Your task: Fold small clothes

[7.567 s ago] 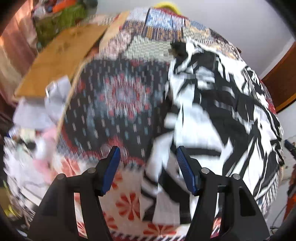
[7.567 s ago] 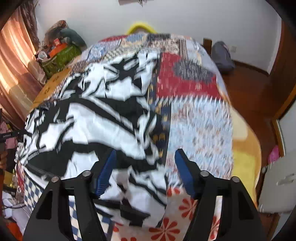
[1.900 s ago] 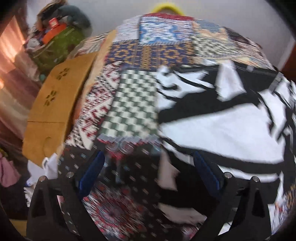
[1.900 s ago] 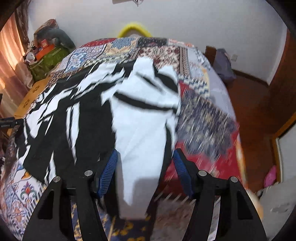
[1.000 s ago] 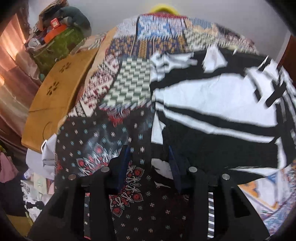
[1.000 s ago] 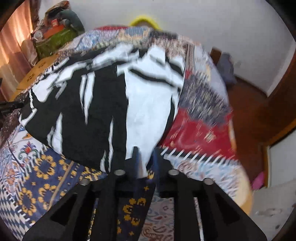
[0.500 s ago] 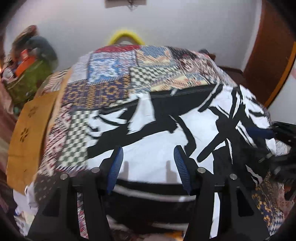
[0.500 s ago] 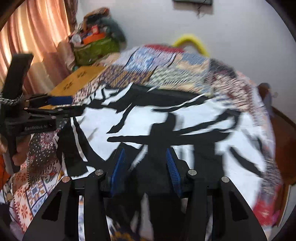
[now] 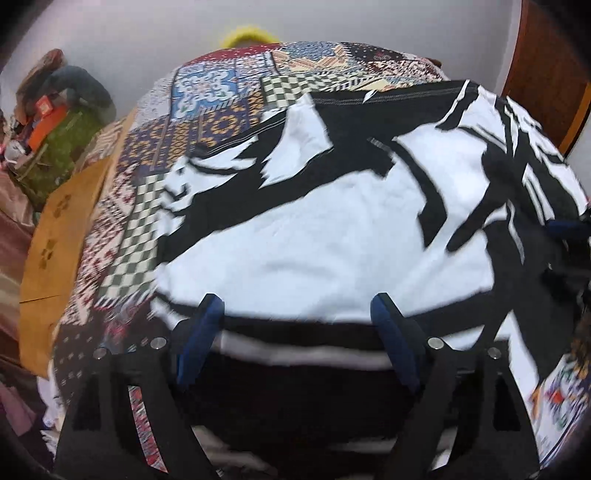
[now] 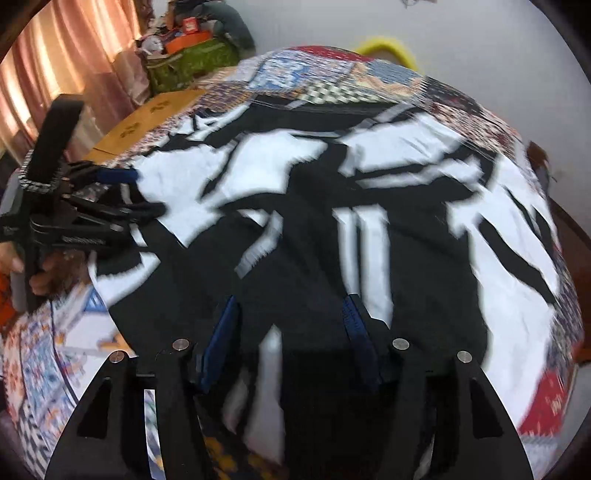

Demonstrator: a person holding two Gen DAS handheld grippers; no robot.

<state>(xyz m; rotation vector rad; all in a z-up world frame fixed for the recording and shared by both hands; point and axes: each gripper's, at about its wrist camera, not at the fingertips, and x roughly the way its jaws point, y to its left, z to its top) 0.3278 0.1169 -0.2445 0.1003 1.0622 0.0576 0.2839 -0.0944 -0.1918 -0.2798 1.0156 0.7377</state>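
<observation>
- Patchwork quilt (image 9: 221, 122) covers the bed under you, with a plain pale wall behind it and a yellow ring (image 9: 248, 35) peeking over the far edge, mostly hidden.
- At far left you have pink curtains (image 10: 55, 66) and a green bag (image 10: 192, 61) heaped with clutter; what is in it is too blurred to name.
- A tan board (image 9: 55, 236) lies along the quilt's left edge, cut off by the frame in your left wrist view.
- Your left gripper (image 9: 295, 328) hangs over the near edge of the black-and-white garment (image 9: 332, 229); its blue pads (image 9: 199, 332) stand wide apart and are opening, with cloth below the gap but nothing pinched.
- The garment lies spread flat across the middle of the quilt, its near hem hidden behind your gripper bodies.
- Your right gripper (image 10: 291, 332) is over the garment's dark part, fingers parted and opening; the pads do not press on the cloth, though blur makes the fabric edge hard to trace.
- In the right wrist view your hand (image 10: 44, 273) on the left gripper's handle is only partly visible.
- A brown door (image 9: 546, 77) is cut off at far right.
</observation>
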